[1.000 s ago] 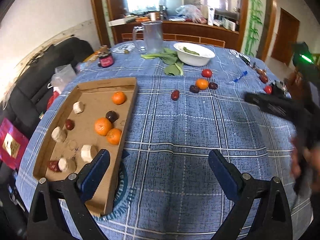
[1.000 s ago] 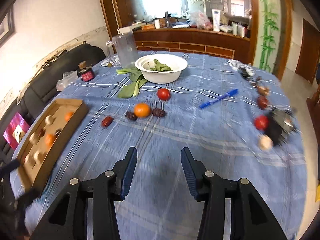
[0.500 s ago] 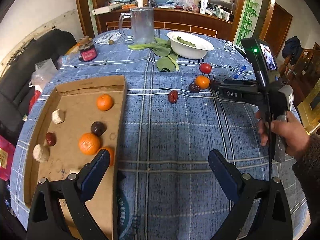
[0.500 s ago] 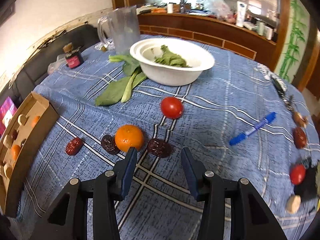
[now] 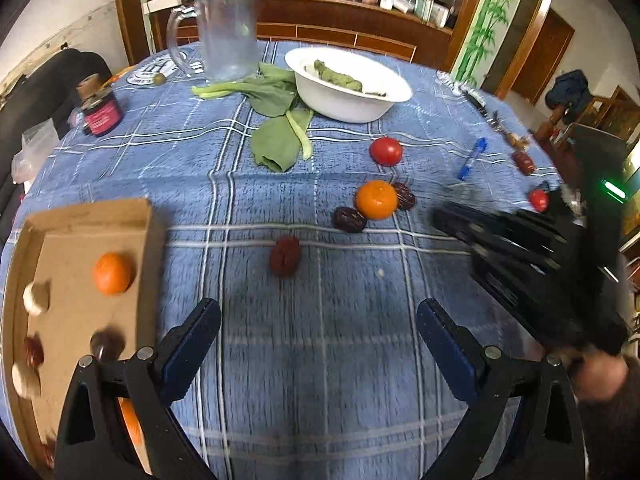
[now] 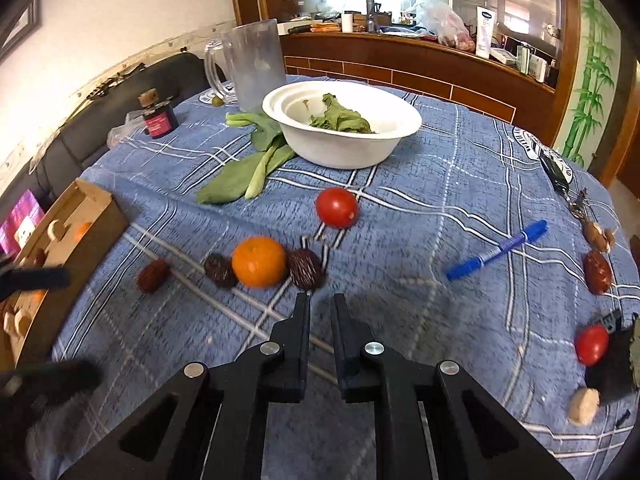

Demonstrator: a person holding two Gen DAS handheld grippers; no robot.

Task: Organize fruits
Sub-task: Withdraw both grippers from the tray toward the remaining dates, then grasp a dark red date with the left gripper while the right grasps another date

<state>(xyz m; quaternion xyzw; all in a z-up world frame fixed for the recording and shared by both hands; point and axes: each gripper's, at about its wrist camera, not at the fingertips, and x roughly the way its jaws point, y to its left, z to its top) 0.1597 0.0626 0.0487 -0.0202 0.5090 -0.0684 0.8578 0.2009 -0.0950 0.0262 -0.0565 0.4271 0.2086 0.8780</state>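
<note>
Right wrist view: the right hand-held gripper (image 6: 320, 305) hangs low over the worktop (image 6: 460, 184); its flat black fingers stand nearly together with a thin gap, holding nothing, tips just short of a dark wrinkled date (image 6: 306, 269).
Fruit cluster: a round, dimpled orange (image 6: 259, 261) sits between that date and a second dark date (image 6: 219, 270), apparently touching both; a redder, shrivelled date (image 6: 153, 275) lies apart to the left.
Tomato: smooth, glossy and red (image 6: 337, 207), beyond the orange, near the bowl.
Bowl: white, wide-rimmed, matte (image 6: 348, 148), with crumpled greens inside; flat leafy stalks (image 6: 248, 172) lie beside it.
Worktop cover: fuzzy blue cloth with white plaid lines.
Right edge: a blue pen (image 6: 498, 249), another red date (image 6: 598, 272) and a small tomato (image 6: 592, 345).
Left wrist view: the left hand-held gripper (image 5: 318, 336) has its blue-padded fingers spread wide apart and empty above the cloth.
Box: a shallow brown cardboard tray (image 5: 150, 248) at the left, holding an orange (image 5: 113, 273), pale rounded pieces, and dark dates, partly blurred.
Background: a clear plastic jug (image 5: 228, 36) with a handle and a small dark jar (image 5: 100, 110).
Blur: the right device appears as a smeared black shape at the right of this view.
</note>
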